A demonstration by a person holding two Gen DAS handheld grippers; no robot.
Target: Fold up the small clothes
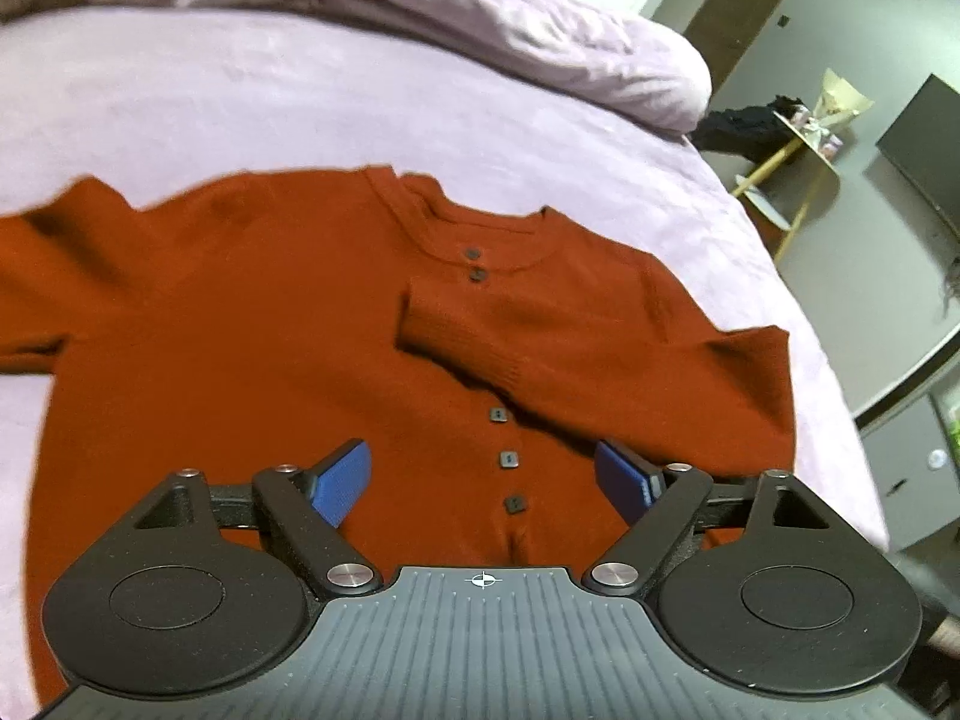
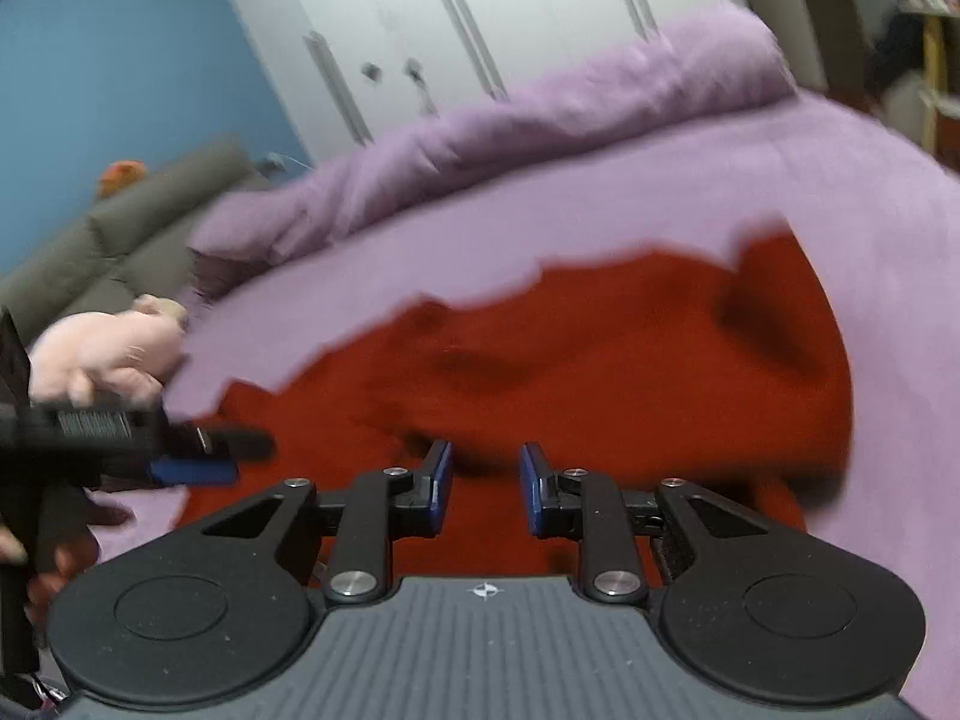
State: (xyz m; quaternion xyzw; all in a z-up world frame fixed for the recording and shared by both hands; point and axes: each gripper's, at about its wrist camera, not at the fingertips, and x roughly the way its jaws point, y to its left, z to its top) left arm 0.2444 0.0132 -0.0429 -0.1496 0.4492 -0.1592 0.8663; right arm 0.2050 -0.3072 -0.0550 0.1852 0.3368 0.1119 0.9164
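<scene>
Garment: rust-red knit cardigan (image 1: 270,360), with small dark buttons (image 1: 509,459) down the front.
Pose: spread flat, front up, neckline at the far side.
Sleeves: one sleeve (image 1: 480,339) is folded across the chest; the other lies stretched out sideways.
Place: on the lilac bed sheet (image 1: 240,108).

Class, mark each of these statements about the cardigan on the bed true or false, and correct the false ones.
1. The rust-red cardigan lies on a lilac bedsheet. True.
2. One sleeve is folded across the cardigan's front. True.
3. The left gripper is clamped on a button. False: its jaws stand open, gripping nothing.
4. The right gripper holds a sock. False: nothing is between its jaws.
5. The cardigan's buttons are white. False: they are dark.
</scene>
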